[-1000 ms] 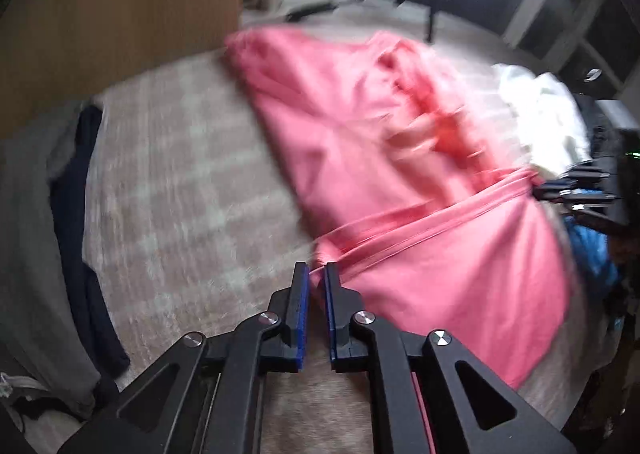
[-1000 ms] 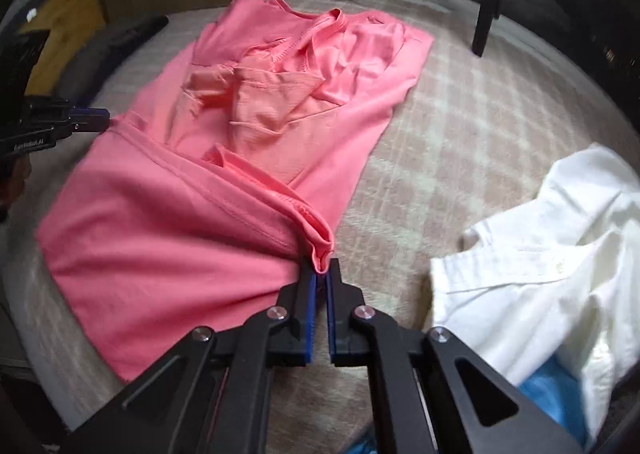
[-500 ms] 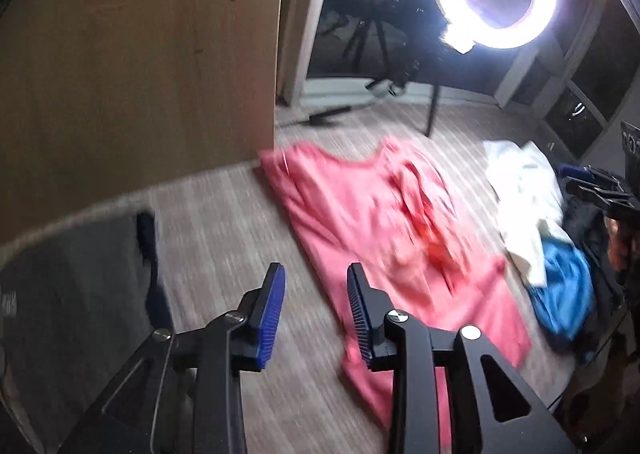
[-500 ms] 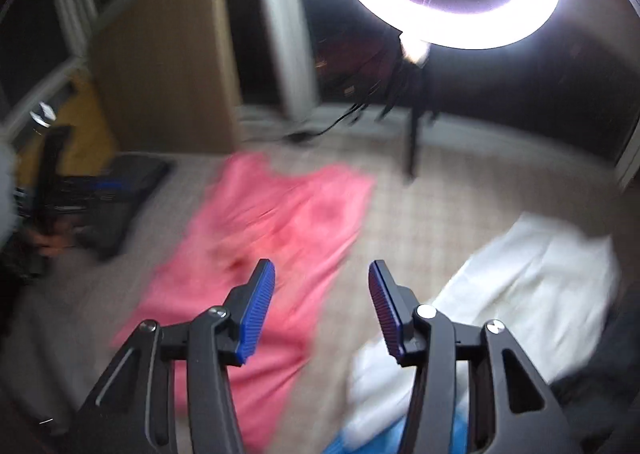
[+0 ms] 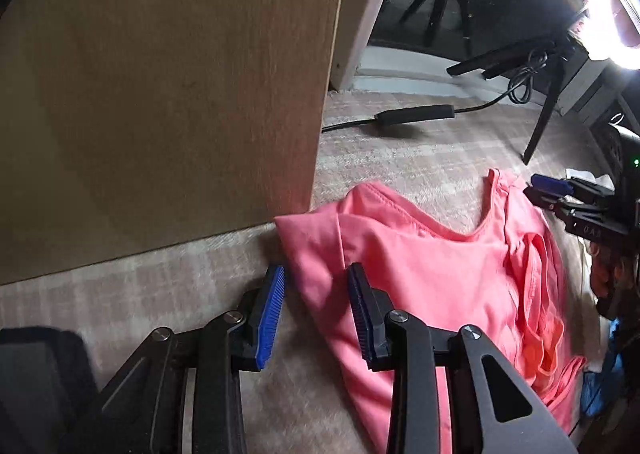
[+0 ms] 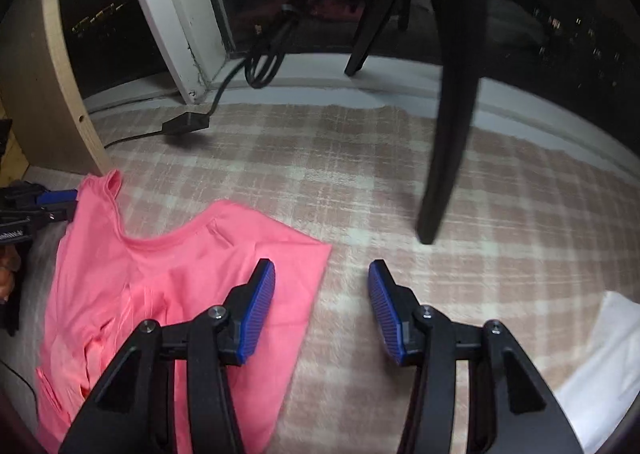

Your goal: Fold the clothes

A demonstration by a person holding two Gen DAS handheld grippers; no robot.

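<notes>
Your left gripper stands partly open with nothing clamped, its ribbed blue pads straddling the sleeve edge of the pink shirt near its shoulder corner; whether either pad touches the cloth, you cannot tell. Your right gripper is spread wider and holds nothing, its left pad over the shirt's other sleeve, its right over bare rug. The shirt lies flat, neckline away from you, smooth knit with a bunched inner fold, on a fuzzy beige plaid rug beside a wooden panel.
</notes>
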